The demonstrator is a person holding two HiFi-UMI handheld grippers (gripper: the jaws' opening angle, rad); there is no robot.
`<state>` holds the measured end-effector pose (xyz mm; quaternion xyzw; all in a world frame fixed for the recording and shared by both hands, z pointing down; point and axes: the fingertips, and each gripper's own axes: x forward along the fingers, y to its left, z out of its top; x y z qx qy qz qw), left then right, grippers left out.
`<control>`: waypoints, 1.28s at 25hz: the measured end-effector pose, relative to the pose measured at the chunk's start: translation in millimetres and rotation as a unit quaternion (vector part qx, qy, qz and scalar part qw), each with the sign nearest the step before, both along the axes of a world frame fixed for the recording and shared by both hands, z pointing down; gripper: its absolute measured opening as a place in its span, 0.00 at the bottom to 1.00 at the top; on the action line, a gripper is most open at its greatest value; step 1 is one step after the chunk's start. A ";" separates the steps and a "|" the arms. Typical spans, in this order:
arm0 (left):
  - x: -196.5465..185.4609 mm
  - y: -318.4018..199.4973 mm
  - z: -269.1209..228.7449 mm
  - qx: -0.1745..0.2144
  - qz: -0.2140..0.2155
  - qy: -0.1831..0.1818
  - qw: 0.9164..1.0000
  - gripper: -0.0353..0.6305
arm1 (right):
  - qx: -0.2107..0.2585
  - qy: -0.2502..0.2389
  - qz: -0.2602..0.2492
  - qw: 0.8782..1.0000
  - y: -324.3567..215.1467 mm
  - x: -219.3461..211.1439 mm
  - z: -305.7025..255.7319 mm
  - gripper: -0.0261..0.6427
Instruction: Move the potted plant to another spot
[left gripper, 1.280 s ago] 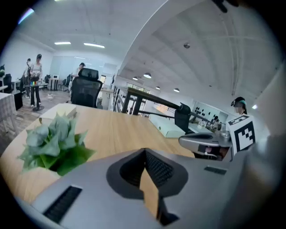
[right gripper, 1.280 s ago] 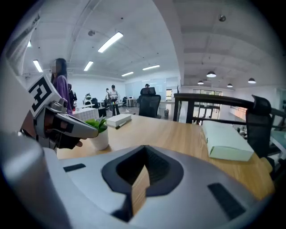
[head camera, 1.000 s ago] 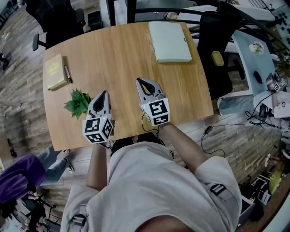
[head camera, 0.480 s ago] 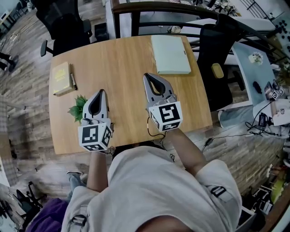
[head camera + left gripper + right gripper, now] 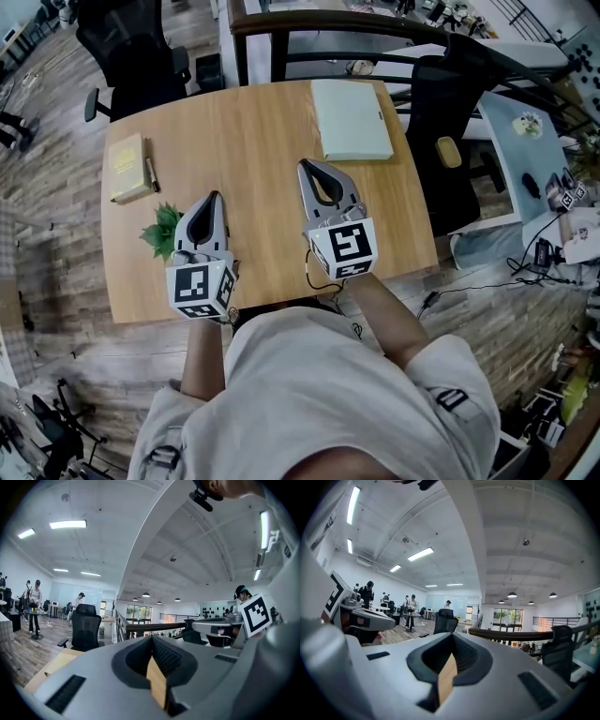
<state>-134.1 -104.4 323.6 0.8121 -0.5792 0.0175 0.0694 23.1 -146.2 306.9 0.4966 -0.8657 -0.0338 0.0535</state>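
**Fig. — Both grippers lifted; plant on table, not held**

Both grippers sit higher than 1 s ago. In head view they loom larger and nearer the cam. The L one now overlaps the plant's leaves, which earlier showed clear at its side.

**(a) Fingers.** Grey moulded fingers (image 5: 89, 677) of L gripper (image 5: 214, 197) are closed, tips meeting, nothing btwn them. R gripper (image 5: 307, 165) is the same: fingers (image 5: 525, 677) tip to tip, empty.

**(b) Grippers.** Both are held approx level over the near half of the table, side by side and apart. Black-and-white L marker cube (image 5: 200, 289) and R marker cube (image 5: 344, 248) sit at the rear ends. Each gripper view looks out across an open office w/ ceiling strip lights. R gripper (image 5: 196, 624) shows at the right of the left gripper view. L gripper (image 5: 393, 622) shows at the left of the right gripper view.

**(c) Task thing.** Small green leafy potted plant (image 5: 159, 232) stands on the light wooden table (image 5: 262, 112) near its front-left edge. It is just beside L gripper and partly hidden behind it in head view; the pot itself can't be seen.

**(d) Other.**
- Yellow book (image 5: 127, 167) w/ dark pen (image 5: 150, 173) alongside it, at far left.
- Pale green flat rectangular item (image 5: 351, 119), at far right.
- Black office chairs (image 5: 139, 47), beyond the table.
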 end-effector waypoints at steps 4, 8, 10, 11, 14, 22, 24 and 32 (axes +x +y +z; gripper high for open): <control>-0.2 0.2 1.2 0.001 -0.003 0.000 1.000 0.07 | 0.002 0.001 0.000 1.000 -0.6 1.5 -0.4 0.04; 1.0 0.6 0.5 0.002 -0.001 0.001 1.000 0.07 | 0.004 0.005 0.000 1.000 -0.3 0.7 -0.9 0.04; 2.6 0.8 0.8 0.002 0.001 0.001 1.000 0.07 | 0.005 0.005 -0.001 1.000 0.2 0.3 -1.0 0.04; 3.0 0.8 1.2 0.002 0.002 0.000 1.000 0.07 | 0.005 0.006 -0.001 1.000 0.4 -0.1 -1.2 0.04; 2.6 0.2 0.8 0.001 0.004 0.000 1.000 0.07 | 0.005 0.009 -0.001 1.000 0.6 -1.2 -2.4 0.04; 3.7 0.4 2.1 -0.001 0.009 -0.001 1.000 0.07 | 0.005 0.009 0.008 1.000 0.0 4.9 -3.1 0.04; 3.9 0.7 2.6 -0.001 0.008 0.000 1.000 0.07 | 0.005 0.010 0.010 1.000 0.6 6.0 -3.1 0.04; 2.5 0.7 3.2 -0.003 0.011 0.002 1.000 0.07 | 0.007 0.011 0.009 1.000 0.4 2.3 -3.6 0.04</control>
